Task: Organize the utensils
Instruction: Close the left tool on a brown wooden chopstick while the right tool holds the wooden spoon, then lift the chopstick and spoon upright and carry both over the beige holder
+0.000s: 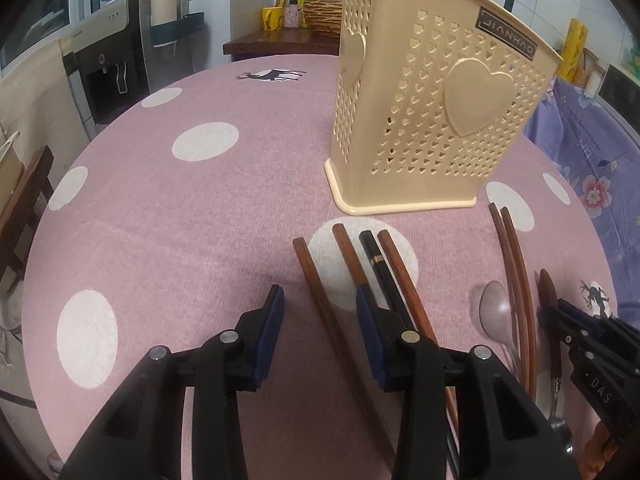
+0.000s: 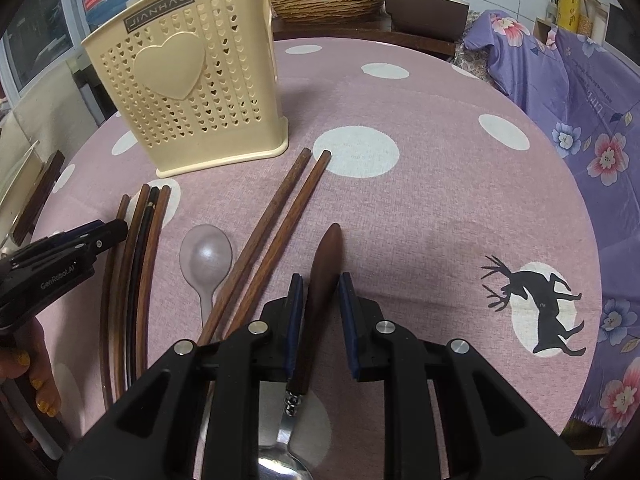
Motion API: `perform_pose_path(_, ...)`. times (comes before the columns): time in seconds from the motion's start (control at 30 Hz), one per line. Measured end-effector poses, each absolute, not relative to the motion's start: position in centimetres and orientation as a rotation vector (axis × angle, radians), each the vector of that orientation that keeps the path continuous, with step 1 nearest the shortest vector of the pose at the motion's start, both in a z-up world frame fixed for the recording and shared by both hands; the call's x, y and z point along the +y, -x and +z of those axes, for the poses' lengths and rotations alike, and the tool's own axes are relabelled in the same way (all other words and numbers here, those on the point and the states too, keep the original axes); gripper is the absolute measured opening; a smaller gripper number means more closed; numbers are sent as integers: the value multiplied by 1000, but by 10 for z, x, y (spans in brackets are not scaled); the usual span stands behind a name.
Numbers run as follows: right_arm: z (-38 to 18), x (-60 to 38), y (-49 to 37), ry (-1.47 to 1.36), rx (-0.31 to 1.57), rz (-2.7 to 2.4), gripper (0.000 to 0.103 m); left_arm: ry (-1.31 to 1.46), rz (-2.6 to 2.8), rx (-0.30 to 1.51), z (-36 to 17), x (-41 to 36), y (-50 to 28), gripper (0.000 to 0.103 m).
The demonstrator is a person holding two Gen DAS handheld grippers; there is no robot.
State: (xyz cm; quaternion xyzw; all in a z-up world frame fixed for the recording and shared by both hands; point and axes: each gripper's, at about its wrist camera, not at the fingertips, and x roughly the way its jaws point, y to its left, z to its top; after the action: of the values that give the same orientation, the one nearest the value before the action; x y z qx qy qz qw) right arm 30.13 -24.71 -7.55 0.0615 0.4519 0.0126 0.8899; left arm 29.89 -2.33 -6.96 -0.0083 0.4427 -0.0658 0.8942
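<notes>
- My left tongs (image 1: 320,312) hang open over the pink, white-dotted worktop (image 1: 180,240), straddling one brown wooden chopstick (image 1: 320,304) so I can close on it.
- The cream perforated plastic utensil holder (image 2: 188,80) stands upright beyond the cutlery, ready to receive it.
- The clear plastic spoon (image 2: 206,258) lies flat, untouched.
- My right tongs (image 2: 320,312) are open around the dark wooden handle of a steel spoon (image 2: 324,276), pads beside it, not yet clamping.

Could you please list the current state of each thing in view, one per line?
Utensil holder: upright.
Wooden-handled spoon: flat, between right gripper fingers.
Clear spoon: flat.
Chopsticks: flat.
Left gripper: open, astride a chopstick.
Right gripper: open.
</notes>
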Motion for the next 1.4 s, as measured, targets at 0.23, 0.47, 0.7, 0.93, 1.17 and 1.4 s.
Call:
perform_pose_path(0.23,-75,-245,-310,-133,941,18,17,27,-114,917,-70,-24,-306,11)
perform_pose_path(0.47,-76,-244,-308,-130,934,21,17,63,-120,919,-70,-22,-308,11)
perform_pose_path(0.7,-77,-244,-305,-122,922,27,17,132,-135,924,-71,-15,-312,10)
perform_pose_path(0.93,-76,-246,-301,-139,908,37,17,171,-147,908,-68,-12,-312,10)
perform_pose_path(1.17,-57,-254,-285,-147,816,49,17,221,-188,832,-45,-7,-296,9)
perform_pose_path(1.4,-18,-269,-259,-145,677,63,16,215,-222,677,5,-3,-266,8)
